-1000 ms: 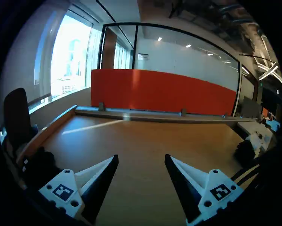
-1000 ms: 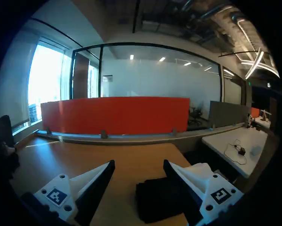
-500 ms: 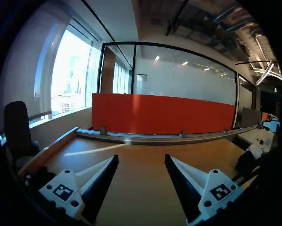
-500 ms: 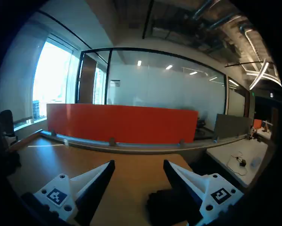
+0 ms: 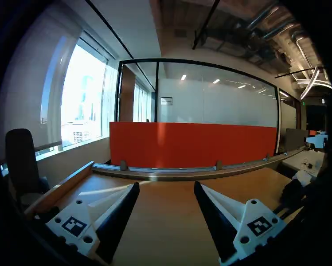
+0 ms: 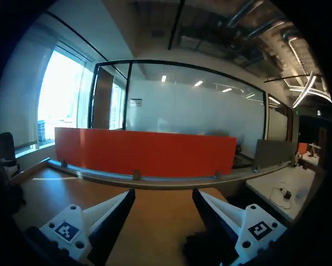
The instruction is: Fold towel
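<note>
A dark folded towel [image 6: 200,249] lies on the wooden table [image 6: 159,213], low in the right gripper view and partly hidden behind the right finger. My right gripper [image 6: 162,193] is open above the table, nothing between its fingers, and the towel sits just below and right of its tips. My left gripper [image 5: 166,186] is open too, over bare wood [image 5: 166,221]. A dark shape [image 5: 292,195] at the right edge of the left gripper view is too unclear to name.
An orange partition [image 5: 192,144] with a metal rail runs along the table's far edge. A dark chair [image 5: 21,164] stands at the left by the window. A white desk [image 6: 279,191] with a cable lies to the right. A glass wall stands behind.
Both views have tilted upward, showing more ceiling and less table. The towel has slid down to the bottom edge of the right gripper view. Both grippers stay open.
</note>
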